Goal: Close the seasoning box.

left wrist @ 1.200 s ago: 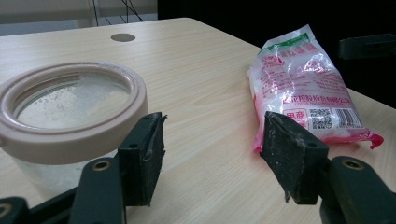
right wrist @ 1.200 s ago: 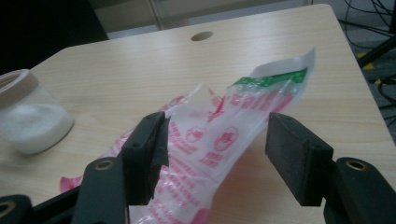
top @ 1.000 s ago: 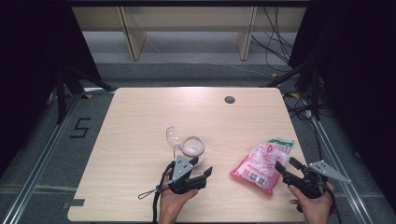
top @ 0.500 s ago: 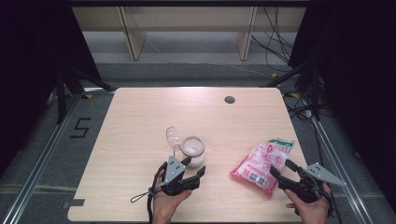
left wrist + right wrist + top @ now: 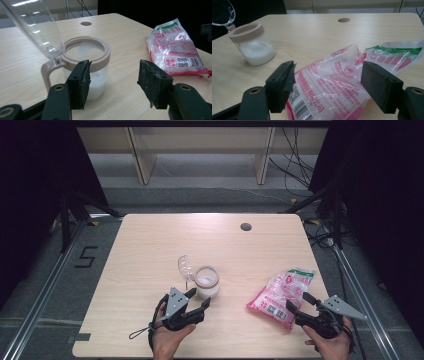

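Your left gripper [image 5: 113,83] has just been closing, empty beside the jar [image 5: 86,67]; your right gripper [image 5: 329,86] gapes, opening, over the bag [image 5: 332,82].

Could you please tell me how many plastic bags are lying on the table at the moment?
1. The pink-and-white plastic bag lies near the table's right front, just ahead of the right gripper, to the right of the jar. Nothing suggests another is hidden.

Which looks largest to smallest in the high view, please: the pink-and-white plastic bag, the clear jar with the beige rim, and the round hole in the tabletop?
1. Pink-and-white plastic bag.
2. Clear jar with the beige rim, its clear lid flipped open.
3. Round hole in the tabletop, though farthest from the camera.
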Available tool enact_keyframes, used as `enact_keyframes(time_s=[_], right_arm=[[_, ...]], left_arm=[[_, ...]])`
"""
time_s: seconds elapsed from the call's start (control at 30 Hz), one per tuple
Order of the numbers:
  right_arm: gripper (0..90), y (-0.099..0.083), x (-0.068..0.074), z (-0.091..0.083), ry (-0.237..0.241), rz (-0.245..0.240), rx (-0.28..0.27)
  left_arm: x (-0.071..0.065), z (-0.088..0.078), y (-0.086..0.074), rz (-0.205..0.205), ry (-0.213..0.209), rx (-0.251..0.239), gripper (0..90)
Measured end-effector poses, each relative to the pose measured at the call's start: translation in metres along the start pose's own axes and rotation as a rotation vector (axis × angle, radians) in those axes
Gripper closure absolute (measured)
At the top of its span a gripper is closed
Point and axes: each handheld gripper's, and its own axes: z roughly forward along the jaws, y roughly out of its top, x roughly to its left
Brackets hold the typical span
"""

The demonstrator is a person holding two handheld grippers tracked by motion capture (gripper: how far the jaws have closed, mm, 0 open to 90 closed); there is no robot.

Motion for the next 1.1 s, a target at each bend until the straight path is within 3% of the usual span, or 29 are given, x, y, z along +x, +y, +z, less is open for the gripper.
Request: enact_keyframes(time_s=[0.1,0.13,0.17,0.3,0.5,0.9,1.1], right_arm=[[28.2,0.000,0.000,0.002,0.002,-0.013,-0.023],[28.2,0.001,0.000,0.000,0.000,-0.030,-0.004],[28.2,0.000,0.002,0.001,0.018,-0.004,-0.018],[28.3,0.001,0.002,0.001,0.029,-0.012,0.005],[28.7,0.000,0.002,0.002,0.006,-0.034,0.006],[30.6,0.000,0.001,0.001,0.021,-0.034,0.001],[30.4,0.000,0.004,0.001,0.032,-0.013,-0.002]], left_arm=[[0.004,-0.006,-0.001,0.017,0.018,0.005,50.1],[0.007,-0.008,-0.002,0.021,0.015,0.004,53.8],[0.009,-0.009,-0.003,0.017,0.023,0.003,57.0],[0.021,-0.014,-0.005,0.038,0.099,0.000,73.1],[0.031,-0.014,-0.009,0.055,0.134,0.000,86.7],[0.046,-0.007,-0.002,0.038,0.195,-0.009,89.4],[0.051,-0.003,0.006,0.031,0.189,-0.025,89.3]])
